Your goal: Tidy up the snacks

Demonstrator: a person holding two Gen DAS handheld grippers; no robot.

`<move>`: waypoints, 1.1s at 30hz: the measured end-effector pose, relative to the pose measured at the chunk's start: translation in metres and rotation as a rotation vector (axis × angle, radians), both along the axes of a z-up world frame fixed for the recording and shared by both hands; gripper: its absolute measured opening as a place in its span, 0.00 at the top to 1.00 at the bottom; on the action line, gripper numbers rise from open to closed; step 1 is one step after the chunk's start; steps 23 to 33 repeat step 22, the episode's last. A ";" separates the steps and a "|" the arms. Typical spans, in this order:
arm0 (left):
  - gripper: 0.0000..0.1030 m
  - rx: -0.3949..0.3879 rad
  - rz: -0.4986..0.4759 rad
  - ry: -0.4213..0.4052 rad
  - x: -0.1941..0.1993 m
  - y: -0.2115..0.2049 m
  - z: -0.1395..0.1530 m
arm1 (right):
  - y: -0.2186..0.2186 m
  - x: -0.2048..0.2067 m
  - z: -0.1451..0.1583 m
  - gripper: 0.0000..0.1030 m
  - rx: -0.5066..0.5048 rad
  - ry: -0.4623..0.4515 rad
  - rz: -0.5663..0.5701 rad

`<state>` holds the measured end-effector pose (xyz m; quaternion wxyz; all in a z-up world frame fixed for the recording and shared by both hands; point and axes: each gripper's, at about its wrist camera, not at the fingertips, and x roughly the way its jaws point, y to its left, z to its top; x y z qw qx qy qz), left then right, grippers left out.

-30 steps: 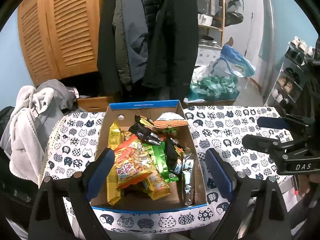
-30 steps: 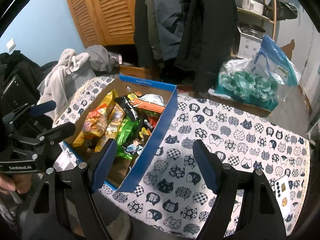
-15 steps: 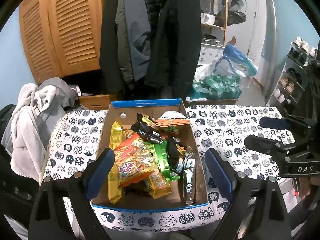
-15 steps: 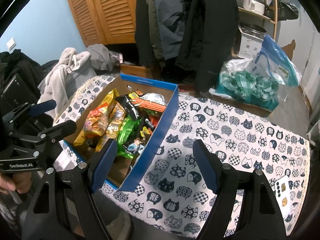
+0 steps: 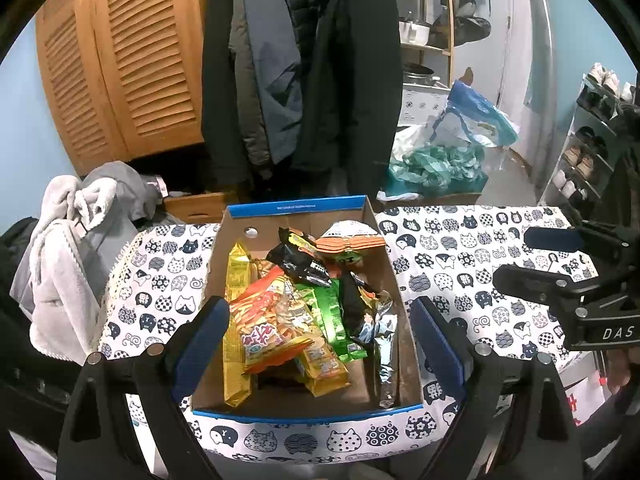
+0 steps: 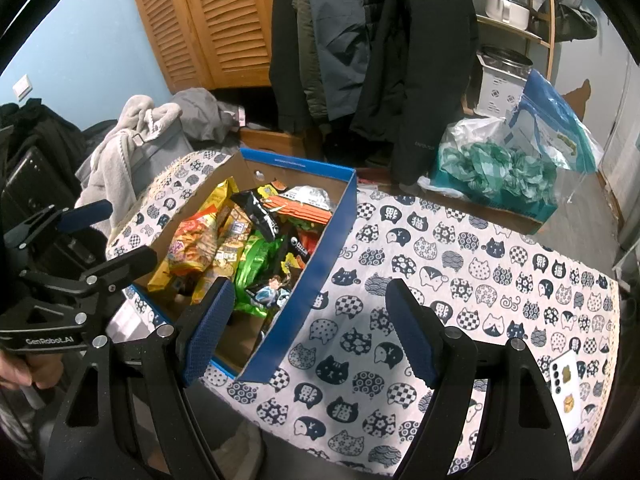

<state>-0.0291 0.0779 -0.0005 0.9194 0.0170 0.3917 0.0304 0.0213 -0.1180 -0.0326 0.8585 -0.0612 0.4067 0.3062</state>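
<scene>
Cat-print cloth covers the surface [image 6: 460, 264], where a box [image 5: 394, 276] of snacks [image 5: 280, 312] sits. Both hand-held grippers, left [image 5: 320, 344] and right [image 6: 310, 330], hover released, grasping nothing.

You have one cardboard box [image 5: 404, 292] with a blue rim, open at the top, sitting flat on the cat-print tablecloth [image 5: 472, 248] near its left end. Inside it your snack packets lie jumbled and overlapping: a long yellow packet [image 5: 236, 316] along the box's left wall, an orange bag [image 5: 268, 320] beside it, green wrappers [image 5: 332, 312] at the box's middle, a black packet [image 5: 300, 260] on top, and a silver packet [image 5: 384, 344] against the right wall.
</scene>
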 end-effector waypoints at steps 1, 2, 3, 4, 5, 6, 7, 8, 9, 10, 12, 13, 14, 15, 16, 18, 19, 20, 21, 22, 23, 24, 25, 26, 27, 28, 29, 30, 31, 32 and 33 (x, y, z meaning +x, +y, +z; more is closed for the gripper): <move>0.10 0.002 0.000 0.000 0.000 0.000 0.000 | 0.000 0.000 0.000 0.24 -0.001 0.000 0.000; 0.10 0.003 0.000 0.001 0.000 0.000 0.000 | 0.000 0.000 0.000 0.24 0.000 0.000 0.000; 0.10 0.003 0.000 0.001 0.000 0.000 0.000 | 0.000 0.000 0.000 0.24 0.000 0.001 0.000; 0.10 0.002 0.000 0.002 0.000 0.000 0.000 | 0.000 0.000 0.000 0.24 -0.001 0.002 0.000; 0.10 0.001 0.000 0.000 0.000 0.000 0.000 | 0.000 0.000 0.000 0.24 -0.001 0.000 -0.002; 0.10 0.002 -0.001 0.000 0.000 0.000 0.000 | 0.000 0.000 0.000 0.24 -0.001 0.000 -0.001; 0.10 0.004 0.000 0.000 0.000 0.000 0.000 | 0.000 0.000 0.000 0.24 -0.002 0.000 -0.001; 0.10 0.002 0.000 0.000 0.000 0.000 0.000 | 0.000 0.000 0.000 0.24 -0.001 0.000 -0.001; 0.10 0.002 0.000 -0.001 0.000 0.000 0.000 | 0.000 0.000 0.000 0.24 -0.001 0.000 -0.001; 0.10 0.001 0.001 0.000 0.000 0.000 0.000 | 0.000 0.000 0.000 0.24 -0.001 -0.001 -0.001; 0.10 0.001 0.000 0.001 0.000 0.000 0.000 | 0.000 0.000 0.000 0.24 -0.001 -0.001 0.000; 0.10 0.000 0.000 0.001 0.000 0.000 0.000 | 0.000 -0.001 0.000 0.24 -0.001 -0.002 0.001; 0.10 0.001 0.000 0.002 0.001 0.000 0.000 | -0.001 -0.001 0.001 0.24 -0.001 -0.002 0.001; 0.10 0.000 0.001 0.003 0.001 0.000 0.000 | -0.001 -0.001 0.001 0.24 0.000 -0.002 0.001; 0.10 -0.001 0.001 0.004 0.001 0.000 0.000 | 0.000 -0.001 0.001 0.24 -0.001 -0.002 0.002; 0.10 0.002 0.003 0.003 0.000 0.000 0.000 | 0.000 -0.001 0.001 0.24 0.000 -0.002 0.000; 0.10 0.003 0.002 0.003 0.000 0.000 0.000 | 0.000 -0.001 0.001 0.24 0.000 -0.001 0.000; 0.10 0.005 0.002 0.003 0.000 0.000 -0.001 | 0.000 -0.001 0.001 0.24 -0.001 -0.002 0.000; 0.10 0.007 0.002 0.006 0.000 0.000 -0.001 | 0.000 -0.001 0.001 0.24 -0.002 -0.003 0.000; 0.10 0.007 0.002 0.008 0.000 0.000 -0.001 | 0.000 -0.001 0.001 0.24 -0.001 -0.002 0.001; 0.10 0.007 0.002 0.008 0.000 0.000 -0.001 | 0.000 -0.001 0.001 0.24 -0.001 -0.002 0.001; 0.10 0.007 0.002 0.008 0.000 0.000 -0.001 | 0.000 -0.001 0.001 0.24 -0.001 -0.002 0.001; 0.10 0.007 0.002 0.008 0.000 0.000 -0.001 | 0.000 -0.001 0.001 0.24 -0.001 -0.002 0.001; 0.10 0.007 0.002 0.008 0.000 0.000 -0.001 | 0.000 -0.001 0.001 0.24 -0.001 -0.002 0.001; 0.10 0.007 0.002 0.008 0.000 0.000 -0.001 | 0.000 -0.001 0.001 0.24 -0.001 -0.002 0.001; 0.10 0.007 0.002 0.008 0.000 0.000 -0.001 | 0.000 -0.001 0.001 0.24 -0.001 -0.002 0.001; 0.10 0.007 0.002 0.008 0.000 0.000 -0.001 | 0.000 -0.001 0.001 0.24 -0.001 -0.002 0.001; 0.10 0.007 0.002 0.008 0.000 0.000 -0.001 | 0.000 -0.001 0.001 0.24 -0.001 -0.002 0.001; 0.10 0.007 0.002 0.008 0.000 0.000 -0.001 | 0.000 -0.001 0.001 0.24 -0.001 -0.002 0.001; 0.10 0.007 0.002 0.008 0.000 0.000 -0.001 | 0.000 -0.001 0.001 0.24 -0.001 -0.002 0.001; 0.10 0.007 0.002 0.008 0.000 0.000 -0.001 | 0.000 -0.001 0.001 0.24 -0.001 -0.002 0.001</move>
